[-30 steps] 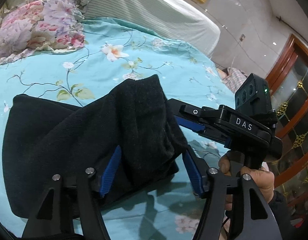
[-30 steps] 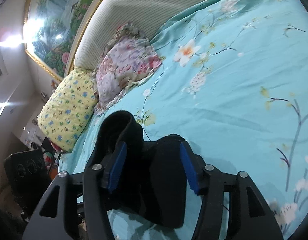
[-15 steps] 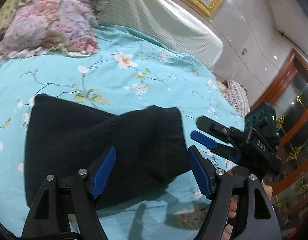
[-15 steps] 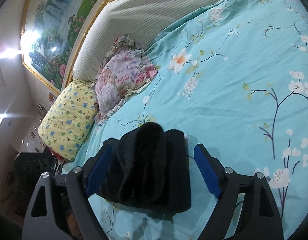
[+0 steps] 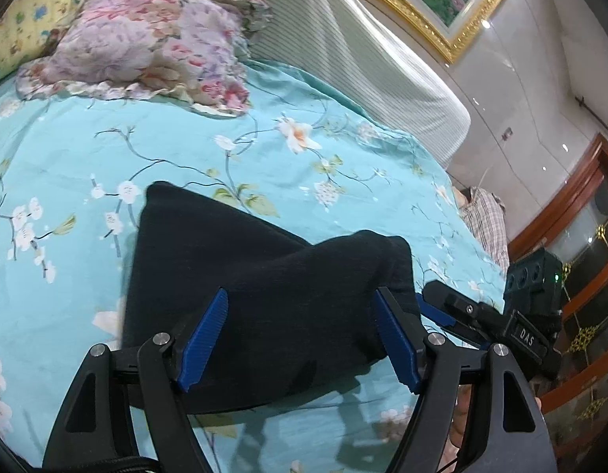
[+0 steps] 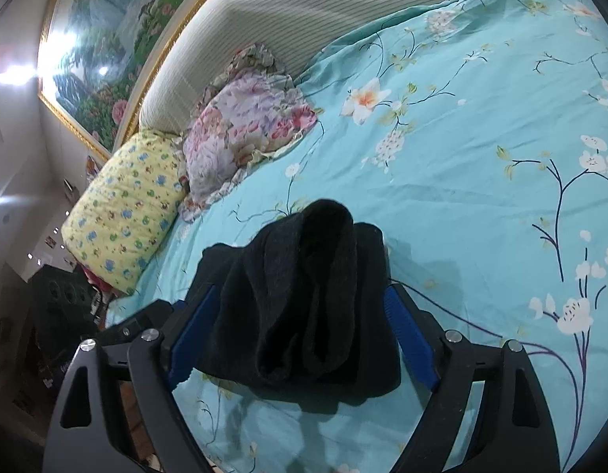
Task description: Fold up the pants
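Nearest the lens, the left gripper (image 5: 300, 339) stands spread above the dark pants (image 5: 241, 283), pinching nothing; the right gripper (image 6: 300, 339) has just been opening, its jaws likewise wide with the cloth between but apparently untouched. The pants lie as a folded bundle on the floral bedsheet (image 5: 185, 149), one end humped up. That hump could slump and undo the fold if a finger snags it. Beyond sits a flowered pillow (image 5: 146, 47)
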`<move>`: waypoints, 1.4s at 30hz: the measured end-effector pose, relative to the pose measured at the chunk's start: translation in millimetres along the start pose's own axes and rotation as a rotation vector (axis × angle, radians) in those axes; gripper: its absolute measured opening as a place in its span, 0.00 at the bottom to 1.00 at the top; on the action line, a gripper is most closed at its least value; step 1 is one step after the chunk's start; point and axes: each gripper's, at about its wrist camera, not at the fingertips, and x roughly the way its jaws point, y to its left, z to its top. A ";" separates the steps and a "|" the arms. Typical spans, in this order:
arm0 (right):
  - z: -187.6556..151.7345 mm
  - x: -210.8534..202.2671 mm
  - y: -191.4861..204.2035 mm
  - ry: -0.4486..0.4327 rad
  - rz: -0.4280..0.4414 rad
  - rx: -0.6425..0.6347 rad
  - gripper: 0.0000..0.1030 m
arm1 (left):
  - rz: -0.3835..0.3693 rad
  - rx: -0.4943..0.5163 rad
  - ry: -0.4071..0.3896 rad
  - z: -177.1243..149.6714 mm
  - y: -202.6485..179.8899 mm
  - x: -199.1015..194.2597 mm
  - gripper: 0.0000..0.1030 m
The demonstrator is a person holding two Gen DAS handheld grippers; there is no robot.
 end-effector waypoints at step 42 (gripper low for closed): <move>-16.1 39.5 -15.8 0.069 -0.055 0.050 0.84 | 0.082 -0.196 0.095 -6.0 82.6 34.1 0.80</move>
